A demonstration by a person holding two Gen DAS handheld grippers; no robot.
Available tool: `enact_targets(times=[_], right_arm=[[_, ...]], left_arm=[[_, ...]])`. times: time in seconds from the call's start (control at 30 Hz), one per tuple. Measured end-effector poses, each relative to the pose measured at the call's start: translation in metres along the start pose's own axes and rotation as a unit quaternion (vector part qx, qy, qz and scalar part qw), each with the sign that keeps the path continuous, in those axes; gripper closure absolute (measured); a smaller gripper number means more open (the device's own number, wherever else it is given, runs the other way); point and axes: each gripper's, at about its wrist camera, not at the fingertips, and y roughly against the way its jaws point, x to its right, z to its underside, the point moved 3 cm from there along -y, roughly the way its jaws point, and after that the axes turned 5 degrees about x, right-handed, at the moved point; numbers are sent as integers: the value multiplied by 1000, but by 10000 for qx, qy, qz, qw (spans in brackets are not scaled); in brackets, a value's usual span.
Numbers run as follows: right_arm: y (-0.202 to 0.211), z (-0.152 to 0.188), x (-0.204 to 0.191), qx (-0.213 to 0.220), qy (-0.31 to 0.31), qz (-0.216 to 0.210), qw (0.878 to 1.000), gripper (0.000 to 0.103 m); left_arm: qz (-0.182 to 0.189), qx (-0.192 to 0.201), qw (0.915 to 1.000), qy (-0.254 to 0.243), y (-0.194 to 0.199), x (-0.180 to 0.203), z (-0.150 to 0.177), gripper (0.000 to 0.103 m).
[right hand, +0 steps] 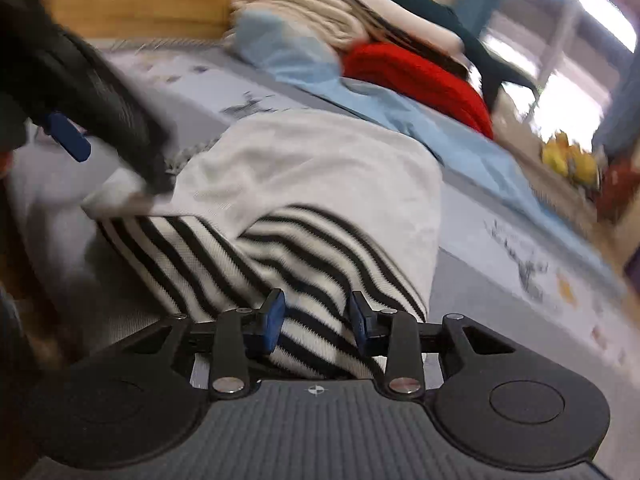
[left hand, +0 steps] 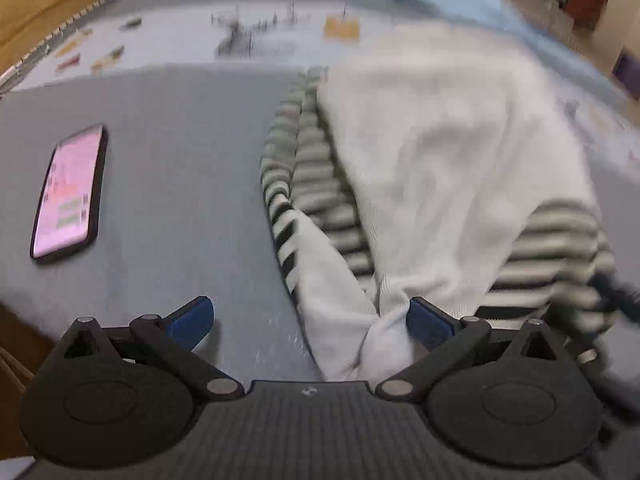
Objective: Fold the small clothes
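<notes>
A small white garment with black-and-white striped parts (left hand: pixel 424 168) lies on the grey bed sheet (left hand: pixel 180 200). My left gripper (left hand: pixel 310 320) is open, with a bunched white corner of the garment lying against its right finger (left hand: pixel 428 322). My right gripper (right hand: pixel 316 320) has its jaws part open on either side of the striped part (right hand: pixel 312 280) of the garment (right hand: pixel 304 168), without pinching it. The left gripper (right hand: pixel 80 140) shows blurred at the upper left of the right wrist view, over the garment's white edge.
A phone (left hand: pixel 70 194) with a lit pink screen lies on the sheet to the left. A light blue blanket (right hand: pixel 360 108), a red cloth (right hand: pixel 424 76) and a pile of folded clothes (right hand: pixel 320 12) lie at the far side. A wooden bed frame (left hand: pixel 44 4) runs along the far left.
</notes>
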Motion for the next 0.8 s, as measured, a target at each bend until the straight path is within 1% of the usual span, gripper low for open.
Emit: enact_targets(times=[0.03, 0.1, 0.17, 0.2, 0.27, 0.3, 0.33, 0.37, 0.4, 0.43, 0.5, 0.53, 0.6, 0.63, 0.67, 0.7, 0.73, 0.77, 0.8], right_arm=[[2, 2, -2, -3, 72, -75, 9999, 61], [6, 4, -1, -80, 67, -364, 9993, 58], [13, -2, 10, -114, 120, -690, 9975, 61], [15, -8, 23, -110, -100, -897, 9959, 60], [13, -28, 63, -152, -758, -1158, 9903, 49], [8, -40, 85, -172, -1015, -1185, 9876, 35], [-1, -53, 107, -194, -1216, -1194, 9852, 30], [-15, -68, 130, -242, -1364, -1208, 9830, 21], [-31, -80, 148, -316, -1427, -1257, 9812, 19], [-53, -94, 166, -390, -1472, -1340, 9792, 19], [-98, -111, 195, -622, -1687, -1462, 9728, 17], [-120, -116, 205, -800, -1859, -1572, 9666, 15], [-170, -122, 217, -1232, -2153, -1883, 9503, 15], [-192, -123, 217, -1439, -2252, -2010, 9424, 15], [-213, -123, 216, -1633, -2302, -2098, 9361, 15], [-228, -120, 211, -1786, -2297, -2157, 9321, 15], [-244, -117, 203, -1953, -2223, -2252, 9283, 15], [-258, -113, 195, -2145, -2100, -2380, 9237, 16], [-267, -108, 188, -2282, -2026, -2511, 9186, 29]], left_arm=[[50, 30, 10000, 21, 1, -3, 2, 0], [88, -27, 9999, 63, -1, -12, 6, 0], [31, -167, 9992, 356, -3, -24, 12, 0], [9, -163, 9986, 495, -1, -29, 13, 0], [109, -20, 9975, 697, 10, -33, 13, 0], [202, 80, 9965, 810, 15, -33, 13, 0], [334, 150, 9948, 950, 20, -32, 14, 0], [498, 163, 9921, 1138, 23, -29, 15, 0], [651, 152, 9891, 1315, 25, -28, 15, 0], [811, 107, 9857, 1474, 26, -22, 16, 0], [1075, -36, 9787, 1749, 24, -13, 17, 0], [1211, -140, 9728, 1969, 22, -7, 18, 0], [1413, -395, 9593, 2413, 14, 1, 21, 0], [1487, -544, 9494, 2712, 7, 4, 23, 0], [1502, -624, 9403, 2991, -1, 6, 24, 0], [1381, -622, 9356, 3190, -5, 5, 23, 0], [1277, -560, 9292, 3424, -5, 4, 22, 0], [1185, -352, 9241, 3616, -3, 1, 18, 3], [1097, -195, 9256, 3619, -2, 0, 13, 30]])
